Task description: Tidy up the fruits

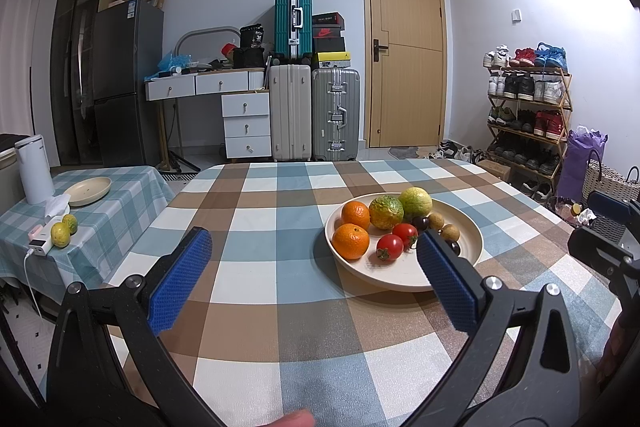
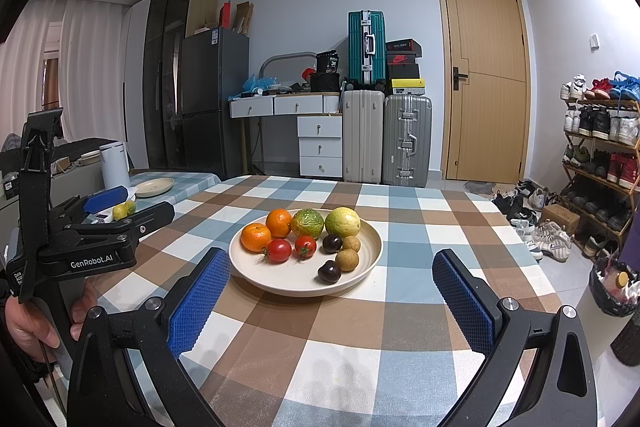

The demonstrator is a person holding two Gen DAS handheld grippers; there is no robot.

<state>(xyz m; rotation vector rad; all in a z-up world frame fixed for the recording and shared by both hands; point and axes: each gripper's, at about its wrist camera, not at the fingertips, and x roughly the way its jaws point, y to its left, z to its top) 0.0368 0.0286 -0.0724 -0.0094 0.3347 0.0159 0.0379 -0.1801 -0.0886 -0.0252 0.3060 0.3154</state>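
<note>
A cream plate (image 2: 362, 259) (image 1: 470, 231) on the checked table holds two oranges (image 2: 256, 237), two green-yellow fruits (image 2: 343, 221), two tomatoes (image 2: 279, 250), two dark plums (image 2: 329, 271) and small brown fruits (image 2: 347, 259). My right gripper (image 2: 330, 303) is open and empty, just in front of the plate. My left gripper (image 1: 314, 279) is open and empty, left of the plate; it also shows in the right wrist view (image 2: 106, 199). A second, empty cream plate (image 1: 89, 190) and two yellow-green fruits (image 1: 61, 234) sit on the side table at left.
A white kettle (image 1: 34, 169), tissues and a power bank (image 1: 40, 246) stand on the side table. Behind are a fridge, desk, suitcases (image 1: 291, 113), a door and a shoe rack (image 1: 528, 115). A bin (image 2: 614, 287) stands at the table's right.
</note>
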